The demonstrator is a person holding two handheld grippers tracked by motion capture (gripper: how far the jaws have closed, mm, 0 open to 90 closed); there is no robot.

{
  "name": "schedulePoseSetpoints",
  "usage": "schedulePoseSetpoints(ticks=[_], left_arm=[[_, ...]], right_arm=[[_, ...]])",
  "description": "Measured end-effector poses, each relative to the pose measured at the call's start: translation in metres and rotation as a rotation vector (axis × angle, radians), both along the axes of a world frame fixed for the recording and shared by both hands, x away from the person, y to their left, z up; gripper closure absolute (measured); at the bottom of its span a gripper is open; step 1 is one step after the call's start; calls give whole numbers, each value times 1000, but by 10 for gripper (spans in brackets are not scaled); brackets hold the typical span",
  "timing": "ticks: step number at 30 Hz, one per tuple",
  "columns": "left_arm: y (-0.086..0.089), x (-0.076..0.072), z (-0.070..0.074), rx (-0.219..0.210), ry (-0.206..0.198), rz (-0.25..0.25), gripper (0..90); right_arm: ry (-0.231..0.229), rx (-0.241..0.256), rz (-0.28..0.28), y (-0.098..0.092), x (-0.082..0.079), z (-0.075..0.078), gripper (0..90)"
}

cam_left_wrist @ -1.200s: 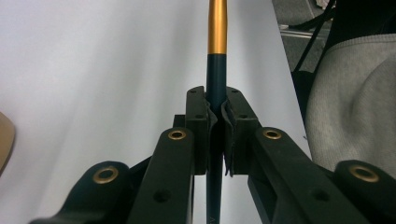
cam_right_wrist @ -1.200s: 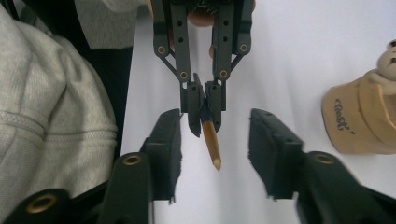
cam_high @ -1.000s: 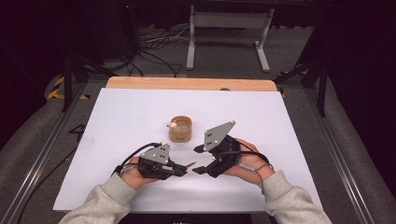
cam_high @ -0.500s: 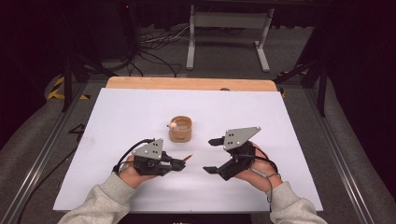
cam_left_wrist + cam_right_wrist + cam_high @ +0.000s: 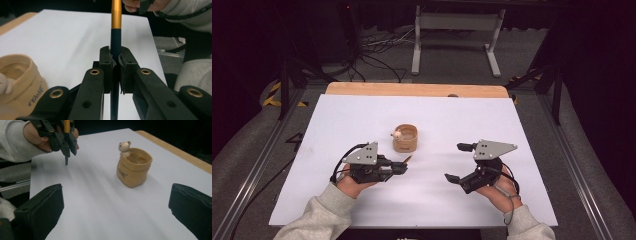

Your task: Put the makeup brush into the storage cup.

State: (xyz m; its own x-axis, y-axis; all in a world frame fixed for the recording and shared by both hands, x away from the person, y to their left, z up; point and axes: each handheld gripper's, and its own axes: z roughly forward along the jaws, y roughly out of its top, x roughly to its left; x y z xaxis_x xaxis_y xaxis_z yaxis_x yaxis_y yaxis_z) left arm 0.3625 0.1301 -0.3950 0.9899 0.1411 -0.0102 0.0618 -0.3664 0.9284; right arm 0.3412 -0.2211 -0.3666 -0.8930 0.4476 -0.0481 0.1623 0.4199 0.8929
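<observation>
Left gripper [image 5: 404, 167] is clamped on a pen [image 5: 116, 30] just beside the pot [image 5: 405, 138]; right gripper [image 5: 459, 162], farther off, is spread empty. If pushed carelessly, the light pot could be tipped.

tabletop [image 5: 362, 120]: white sheet, wooden strip along top edge | on it: tan sack-shaped pot [image 5: 405, 138], frame centre

Tan pot [image 5: 405, 139] mid-sheet; left gripper [image 5: 399, 166] closed around a pencil [image 5: 407, 159], right gripper [image 5: 459, 162] agape.
</observation>
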Motion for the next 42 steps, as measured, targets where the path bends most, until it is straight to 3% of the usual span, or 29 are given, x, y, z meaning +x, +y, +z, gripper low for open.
schedulePoseSetpoints(ticks=[3, 13, 19, 26, 35, 42], left_arm=[[-2, 2, 4, -13, -5, 16, 824], [-4, 14, 14, -53, 14, 46, 823], [-5, 25, 22, -93, 20, 94, 823], [-4, 34, 30, -142, 28, 116, 822], [-13, 45, 36, -134, 21, 150, 822], [-16, 58, 38, -177, 41, 186, 822]], right_arm=[[-3, 51, -26, -10, 0, -2, 0], [-23, 106, -90, -28, -4, -13, 0], [-63, 154, -126, -31, -10, -22, 0], [-72, 173, -151, -36, -12, -25, 0], [-73, 187, -154, -40, -13, -27, 0], [-71, 186, -150, -41, -14, -29, 0]])
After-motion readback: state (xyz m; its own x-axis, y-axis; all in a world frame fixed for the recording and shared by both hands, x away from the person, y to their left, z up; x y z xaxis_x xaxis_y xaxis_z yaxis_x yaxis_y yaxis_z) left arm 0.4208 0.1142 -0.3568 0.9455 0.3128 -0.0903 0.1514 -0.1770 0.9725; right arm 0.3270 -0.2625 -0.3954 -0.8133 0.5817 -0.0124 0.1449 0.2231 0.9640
